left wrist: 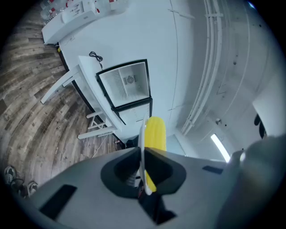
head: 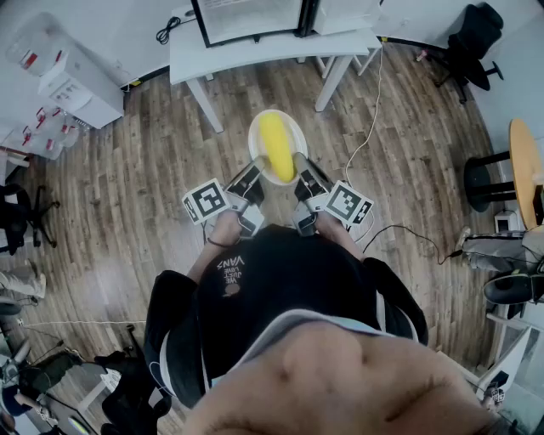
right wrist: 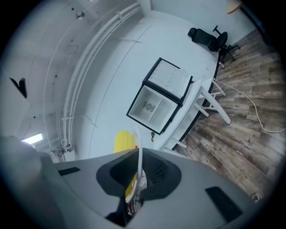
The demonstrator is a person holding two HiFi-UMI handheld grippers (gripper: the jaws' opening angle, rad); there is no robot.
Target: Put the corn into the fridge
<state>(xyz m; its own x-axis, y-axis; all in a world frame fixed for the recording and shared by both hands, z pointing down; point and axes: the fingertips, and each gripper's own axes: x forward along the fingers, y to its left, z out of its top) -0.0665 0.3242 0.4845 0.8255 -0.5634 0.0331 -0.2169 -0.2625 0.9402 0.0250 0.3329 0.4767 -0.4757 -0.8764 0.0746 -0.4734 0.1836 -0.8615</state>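
Observation:
A yellow corn cob [head: 274, 146] lies on a white plate [head: 298, 134] that I hold level in front of me, over the wooden floor. My left gripper [head: 257, 172] is shut on the plate's left rim and my right gripper [head: 298, 164] is shut on its right rim. In the left gripper view the plate rim [left wrist: 142, 150] runs edge-on between the jaws, with the corn [left wrist: 156, 133] behind it. The right gripper view shows the same: rim [right wrist: 139, 157], corn [right wrist: 123, 142]. The small fridge [left wrist: 125, 85] stands open on a white table ahead, its inside [right wrist: 153, 107] white.
The white table [head: 255, 53] with the fridge [head: 252, 17] stands against the far wall. A cable [head: 371, 127] trails across the floor at the right. Black office chairs [head: 467, 42] and a round wooden table [head: 527, 166] are at the right, white cabinets [head: 72, 81] at the left.

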